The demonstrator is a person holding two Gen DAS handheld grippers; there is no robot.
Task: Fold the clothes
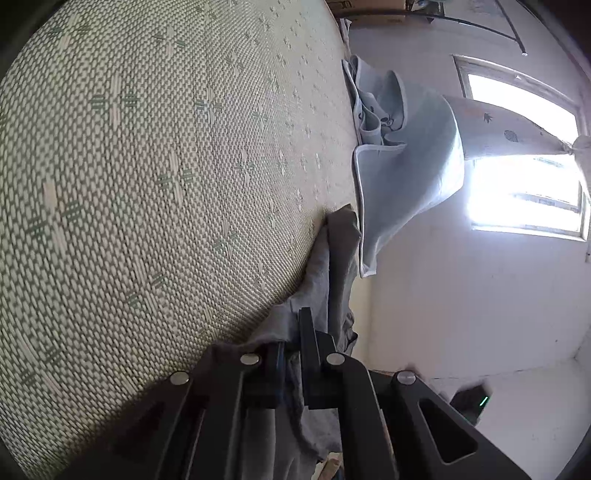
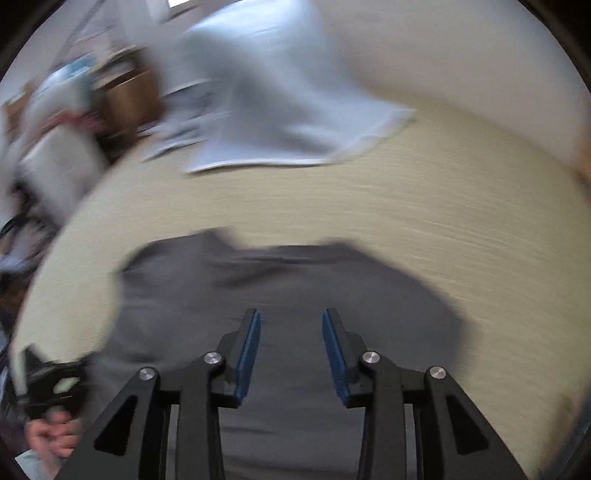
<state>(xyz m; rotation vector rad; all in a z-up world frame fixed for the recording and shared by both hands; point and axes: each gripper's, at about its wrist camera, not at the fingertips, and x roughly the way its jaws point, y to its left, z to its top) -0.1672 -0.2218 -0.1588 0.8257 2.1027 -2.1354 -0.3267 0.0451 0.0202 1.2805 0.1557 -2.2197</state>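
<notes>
My left gripper (image 1: pixel 291 354) is clamped on a bunched fold of the grey garment (image 1: pixel 332 258), which trails along the mat (image 1: pixel 147 166) edge. My right gripper (image 2: pixel 291 350) hangs with jaws apart, nothing between them, over the same garment spread flat. Only the left view shows the window (image 1: pixel 528 184); only the right, blurry, shows a hand (image 2: pixel 51 432). One grey garment, one pale blue blanket (image 1: pixel 406 177).

No text, label, brand or number can be read in either view; dark marks on the cardboard boxes (image 1: pixel 369 14) are illegible.
</notes>
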